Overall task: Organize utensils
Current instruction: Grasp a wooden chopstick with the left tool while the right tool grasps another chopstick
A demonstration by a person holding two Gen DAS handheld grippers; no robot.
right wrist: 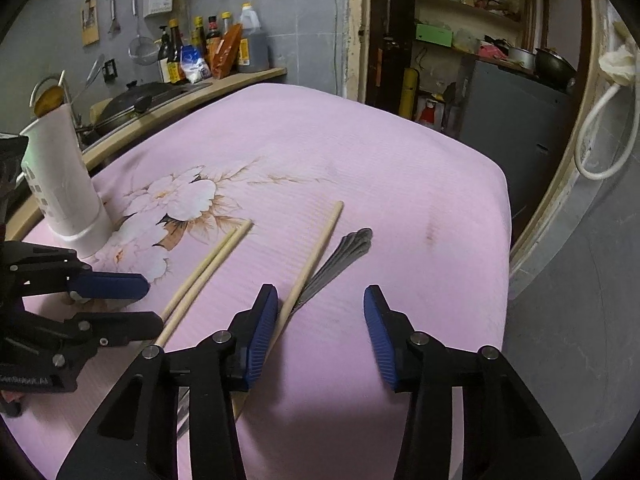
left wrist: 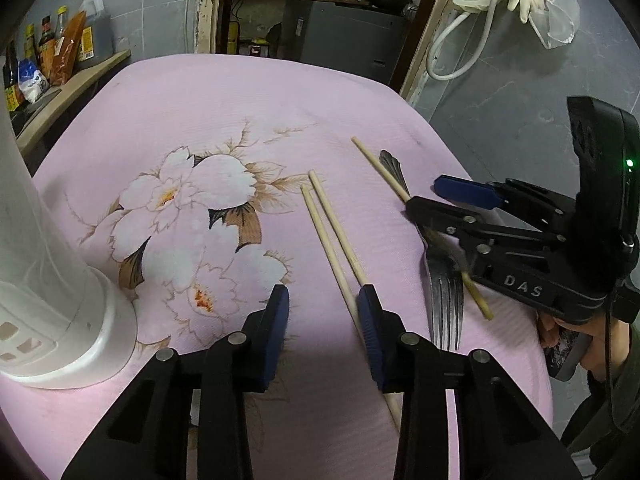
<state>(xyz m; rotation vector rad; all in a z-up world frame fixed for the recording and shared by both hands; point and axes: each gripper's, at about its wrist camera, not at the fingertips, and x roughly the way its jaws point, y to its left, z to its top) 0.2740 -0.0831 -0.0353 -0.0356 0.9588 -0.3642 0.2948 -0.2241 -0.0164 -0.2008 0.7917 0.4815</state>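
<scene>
Both wrist views look low across the shared pink tablecloth (left wrist: 240,100)

Both my tongs are spread wide right now. Left tongs (left wrist: 323,300) sit low and point forward, gripping nothing. Right tongs (right wrist: 320,300) are angled in from the right side, just as empty.

Two matte-black plastic linkage grippers are showing ribbed blue finger pads (left wrist: 370,320) and round silver pivot screws. The right gripper (left wrist: 430,196) is bearing raised "DAS" lettering, a glowing green indicator light and a thin black cable, beside bare skin and a dark sleeve.
</scene>
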